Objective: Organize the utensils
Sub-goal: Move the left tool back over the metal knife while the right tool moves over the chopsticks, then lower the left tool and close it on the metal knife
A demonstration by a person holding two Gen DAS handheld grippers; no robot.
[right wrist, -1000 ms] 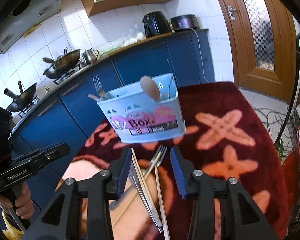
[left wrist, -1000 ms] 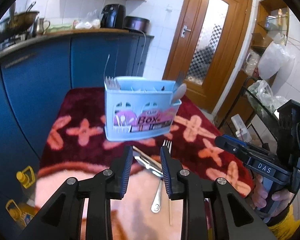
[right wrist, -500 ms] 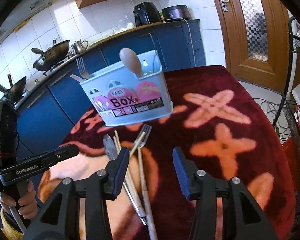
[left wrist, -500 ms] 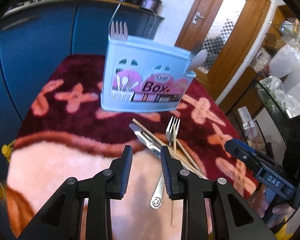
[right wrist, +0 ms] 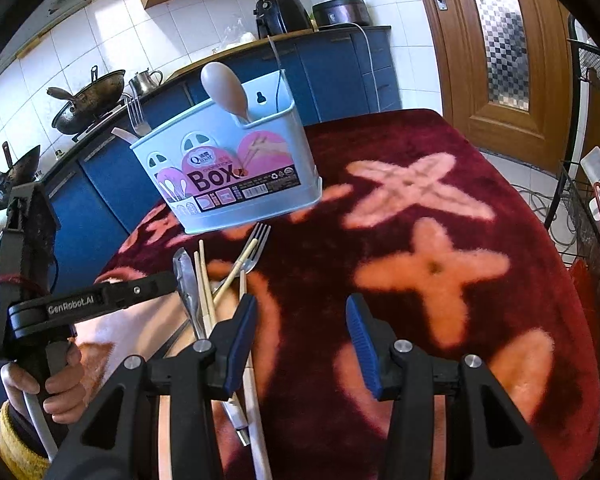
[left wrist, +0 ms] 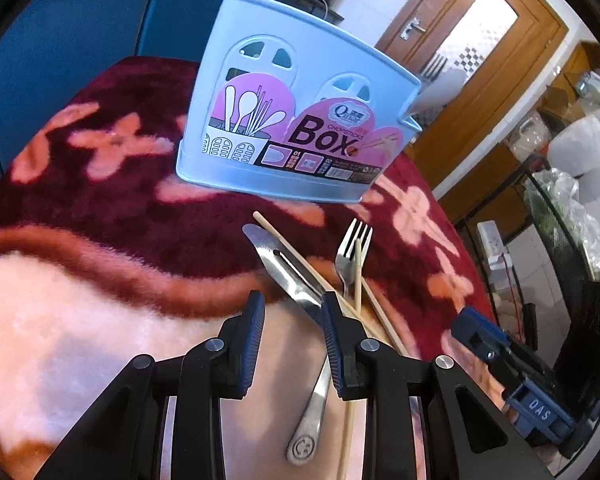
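A counter draped in a dark red plush blanket with pink cross-shaped flowers (right wrist: 428, 272) fills both views. Ahead of both pairs of fingers stands a pale blue plastic utensil box with a pink "Box" label (left wrist: 296, 120), already holding a fork and a beige spoon (right wrist: 224, 90). Between the box and the fingers lies a loose heap: a steel knife (left wrist: 284, 268), a steel fork (left wrist: 350, 252) and several pale wooden chopsticks (right wrist: 204, 288), crossing one another.

The left gripper (left wrist: 292, 340) hangs low over the heap, its fingers parted and empty, the knife blade just at its right fingertip. The right gripper (right wrist: 300, 340) is spread wide, empty, with the heap just left of its left finger.

The step in hand appears to be picking the next loose utensil. That calls for straddling one piece, likely the knife, clamping it, then lifting it forward into the box.
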